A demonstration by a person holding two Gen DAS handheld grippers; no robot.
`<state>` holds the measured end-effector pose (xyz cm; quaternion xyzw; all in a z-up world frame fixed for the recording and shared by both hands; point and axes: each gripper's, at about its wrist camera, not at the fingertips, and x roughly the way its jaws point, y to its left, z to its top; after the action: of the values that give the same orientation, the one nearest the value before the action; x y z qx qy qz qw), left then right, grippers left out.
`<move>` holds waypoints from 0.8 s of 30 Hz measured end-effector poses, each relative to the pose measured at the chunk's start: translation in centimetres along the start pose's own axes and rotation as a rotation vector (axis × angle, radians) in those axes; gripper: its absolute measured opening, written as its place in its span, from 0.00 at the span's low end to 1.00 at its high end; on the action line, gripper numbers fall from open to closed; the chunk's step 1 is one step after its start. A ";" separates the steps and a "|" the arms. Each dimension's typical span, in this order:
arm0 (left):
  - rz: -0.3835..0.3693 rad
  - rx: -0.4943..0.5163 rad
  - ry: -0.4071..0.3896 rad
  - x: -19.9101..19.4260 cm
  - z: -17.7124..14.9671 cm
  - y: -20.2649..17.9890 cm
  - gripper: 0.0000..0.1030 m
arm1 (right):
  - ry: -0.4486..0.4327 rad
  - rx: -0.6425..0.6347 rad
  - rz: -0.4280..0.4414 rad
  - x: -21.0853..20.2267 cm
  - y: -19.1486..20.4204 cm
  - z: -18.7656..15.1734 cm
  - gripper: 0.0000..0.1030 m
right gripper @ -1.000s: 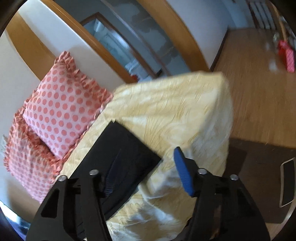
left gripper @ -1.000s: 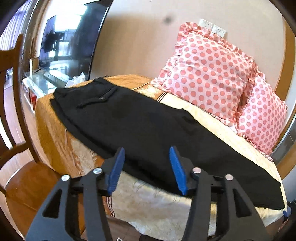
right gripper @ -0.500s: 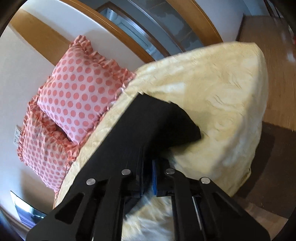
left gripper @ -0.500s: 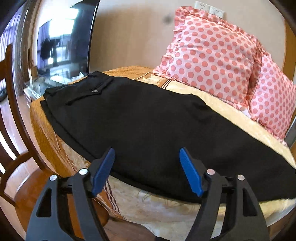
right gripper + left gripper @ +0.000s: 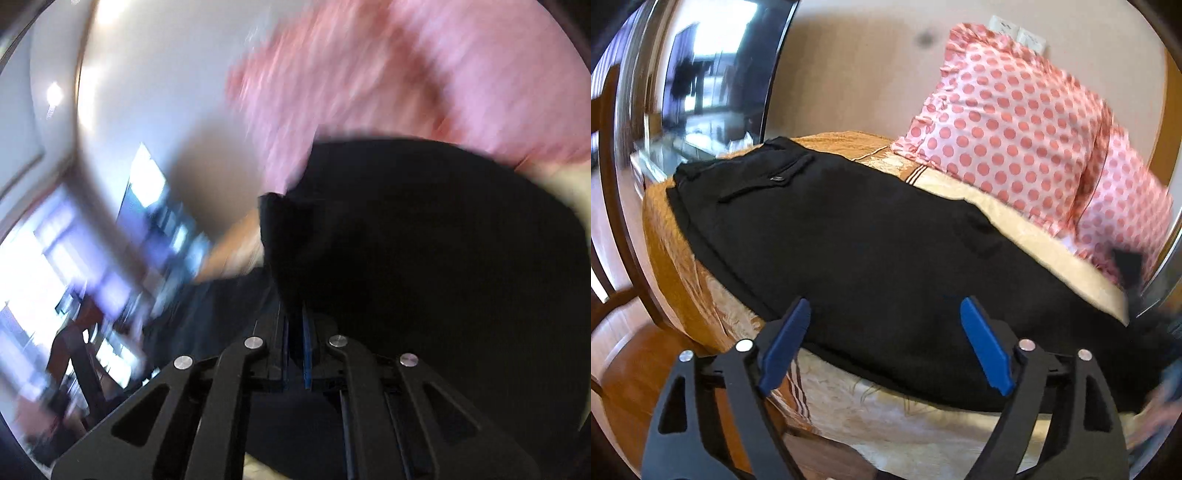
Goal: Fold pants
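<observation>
Black pants (image 5: 871,251) lie lengthwise across a yellow-gold bedspread (image 5: 923,421), waistband at the far left. My left gripper (image 5: 886,343) is open, its blue pads on either side of the pants' near edge at mid-length, not holding it. My right gripper (image 5: 295,332) is shut on the leg end of the pants (image 5: 406,240) and holds it lifted off the bed. The lifted hem shows in the left wrist view (image 5: 1128,264) at the far right. The right wrist view is heavily blurred.
Two pink polka-dot pillows (image 5: 1015,122) lean on the wall behind the bed. A dark wooden chair (image 5: 613,229) stands at the left. A TV and glass stand (image 5: 701,96) sit beyond the bed's left end. Wooden floor (image 5: 635,354) lies below.
My right gripper closed on the pants' leg end and now swings it up and toward the waistband. My left gripper stayed open and moved closer to the pants' near edge.
</observation>
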<state>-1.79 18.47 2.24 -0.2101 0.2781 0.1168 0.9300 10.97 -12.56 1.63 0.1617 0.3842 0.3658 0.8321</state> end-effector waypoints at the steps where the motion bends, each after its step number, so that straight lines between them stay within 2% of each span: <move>1: 0.009 -0.017 -0.005 -0.5 0.1 0.5 0.80 | 0.031 0.014 0.014 1.2 0.1 -0.6 0.06; 3: 0.049 -0.039 -0.027 -1.7 0.5 2.0 0.80 | 0.035 0.023 0.021 2.2 0.5 -0.9 0.06; 9: 0.134 -0.121 -0.071 -3.3 1.4 6.0 0.78 | -0.130 -0.013 0.049 0.8 3.7 2.1 0.06; 11: 0.134 -0.152 -0.066 -3.2 1.6 6.9 0.78 | -0.074 -0.078 0.039 2.4 5.3 1.3 0.06; 16: 0.081 -0.218 -0.018 -2.4 1.8 8.4 0.78 | 0.028 -0.130 0.003 5.0 5.9 -1.4 0.07; 19: 0.038 -0.266 0.005 -1.8 2.1 9.2 0.78 | 0.085 -0.197 -0.001 5.6 6.6 -2.4 0.21; 21: 0.048 -0.276 0.000 -1.6 2.4 9.4 0.78 | 0.080 -0.230 0.043 5.0 7.3 -3.0 0.47; 23: 0.069 -0.266 -0.014 -1.5 3.0 9.3 0.78 | 0.080 -0.261 0.071 4.7 8.0 -3.8 0.65; 24: 0.076 -0.273 -0.012 -1.3 3.4 9.4 0.78 | 0.079 -0.278 0.063 4.6 8.3 -4.0 0.68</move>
<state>-4.44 28.24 2.50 -0.3234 0.2620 0.1900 0.8892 5.94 -3.53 1.20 0.0424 0.3573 0.4473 0.8188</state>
